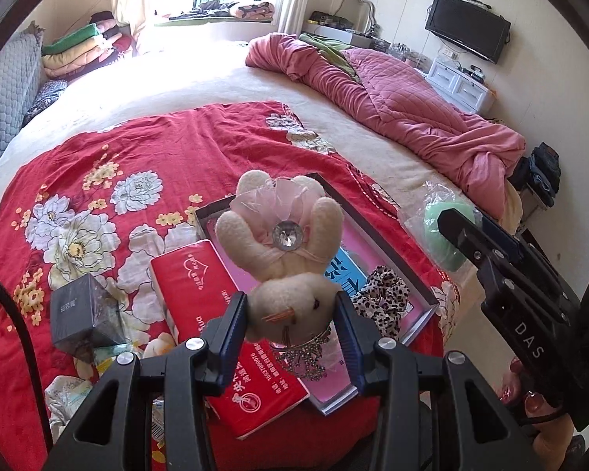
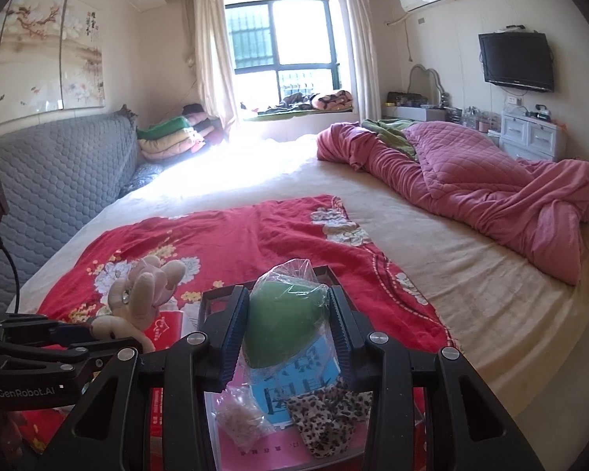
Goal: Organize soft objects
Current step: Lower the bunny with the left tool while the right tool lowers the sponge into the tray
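The left tongs (image 1: pixel 292 306) are pinching one cream plush (image 1: pixel 282 243) by its head, holding it above the near end of the one tray (image 1: pixel 377 231) that is lying on the red floral cloth (image 1: pixel 137 149) on the bed (image 1: pixel 216 74). The plush is hanging tilted, its pink ruffle and one clear gem facing the camera. The right tongs (image 2: pixel 288 327) are pinching one green sponge (image 2: pixel 284 325) wrapped in a clear bag, holding it over the tray's far half. In the tray are lying one leopard scrunchie (image 2: pixel 326 416), one blue card (image 2: pixel 294 384) and one small bag of beige bits (image 2: pixel 241 418). One red tissue pack (image 1: pixel 216 325) is sitting just left of the tray, and one dark box (image 1: pixel 84 318) is standing farther left. One pink quilt (image 2: pixel 471 192) is lying bunched at the far right.
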